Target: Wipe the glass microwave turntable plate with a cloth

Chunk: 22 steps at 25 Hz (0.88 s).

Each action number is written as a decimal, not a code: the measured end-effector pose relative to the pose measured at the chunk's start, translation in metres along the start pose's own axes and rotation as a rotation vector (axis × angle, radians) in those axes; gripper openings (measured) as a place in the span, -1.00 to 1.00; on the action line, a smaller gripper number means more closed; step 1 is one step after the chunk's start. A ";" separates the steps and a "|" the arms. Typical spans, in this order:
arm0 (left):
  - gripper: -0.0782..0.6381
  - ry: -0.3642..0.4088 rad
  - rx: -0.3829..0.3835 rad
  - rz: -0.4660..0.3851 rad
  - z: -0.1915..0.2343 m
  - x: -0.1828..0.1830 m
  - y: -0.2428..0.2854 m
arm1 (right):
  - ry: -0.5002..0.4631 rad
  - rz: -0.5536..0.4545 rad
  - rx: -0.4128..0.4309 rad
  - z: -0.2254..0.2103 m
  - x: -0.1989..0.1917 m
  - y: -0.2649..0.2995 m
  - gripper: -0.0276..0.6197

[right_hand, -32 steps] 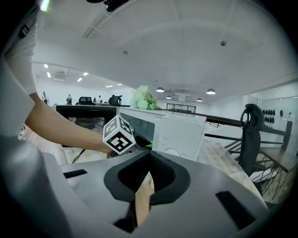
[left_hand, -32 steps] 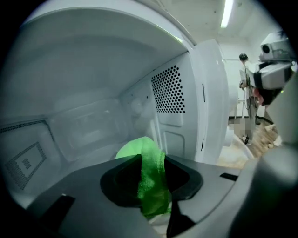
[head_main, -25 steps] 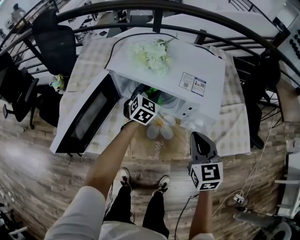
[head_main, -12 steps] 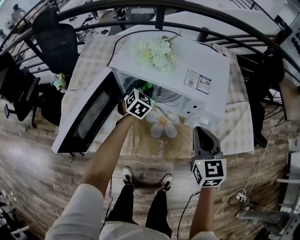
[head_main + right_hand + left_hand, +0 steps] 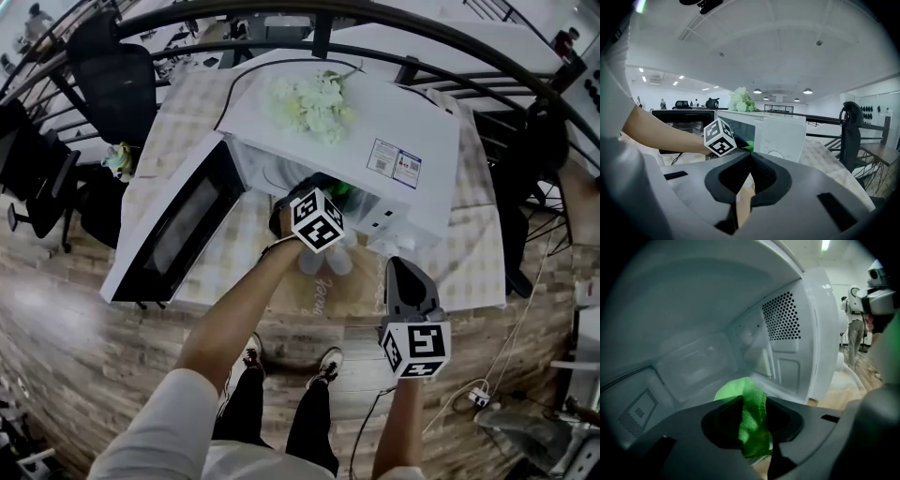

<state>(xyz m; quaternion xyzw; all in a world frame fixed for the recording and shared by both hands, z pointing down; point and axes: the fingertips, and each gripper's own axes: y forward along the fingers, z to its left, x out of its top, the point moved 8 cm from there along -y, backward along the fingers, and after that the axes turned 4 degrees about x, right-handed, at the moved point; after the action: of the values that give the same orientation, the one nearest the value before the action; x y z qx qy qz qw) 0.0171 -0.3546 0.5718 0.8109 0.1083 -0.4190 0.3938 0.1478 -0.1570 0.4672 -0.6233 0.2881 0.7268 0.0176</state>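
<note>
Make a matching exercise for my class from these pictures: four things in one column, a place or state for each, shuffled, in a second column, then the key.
Things
1. green cloth
2. microwave door
3. white flowers
4. right gripper

Places or states
A. shut on nothing, held out in front of the microwave
B. lying on top of the microwave
C. swung open
D. clamped in the left gripper

Pairs: 1-D, 2-C, 3-B, 4-A
</note>
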 end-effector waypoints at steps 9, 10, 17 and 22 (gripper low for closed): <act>-0.42 -0.046 -0.010 -0.115 -0.002 0.010 -0.008 | -0.008 0.019 -0.005 -0.003 -0.003 0.000 -0.87; -0.43 -0.036 0.031 -0.118 0.006 0.006 -0.011 | -0.011 0.022 -0.006 -0.003 -0.004 0.000 -0.87; -0.41 -0.074 0.331 0.082 0.081 -0.044 -0.022 | -0.010 0.030 -0.005 -0.003 -0.009 0.002 -0.87; -0.41 -0.106 0.331 0.145 0.096 -0.058 -0.018 | -0.009 0.039 -0.009 -0.004 -0.014 0.002 -0.87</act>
<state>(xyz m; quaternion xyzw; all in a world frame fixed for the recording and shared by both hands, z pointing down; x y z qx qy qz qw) -0.0856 -0.4032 0.5739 0.8471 -0.0418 -0.4436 0.2895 0.1535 -0.1557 0.4807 -0.6146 0.2966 0.7310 0.0019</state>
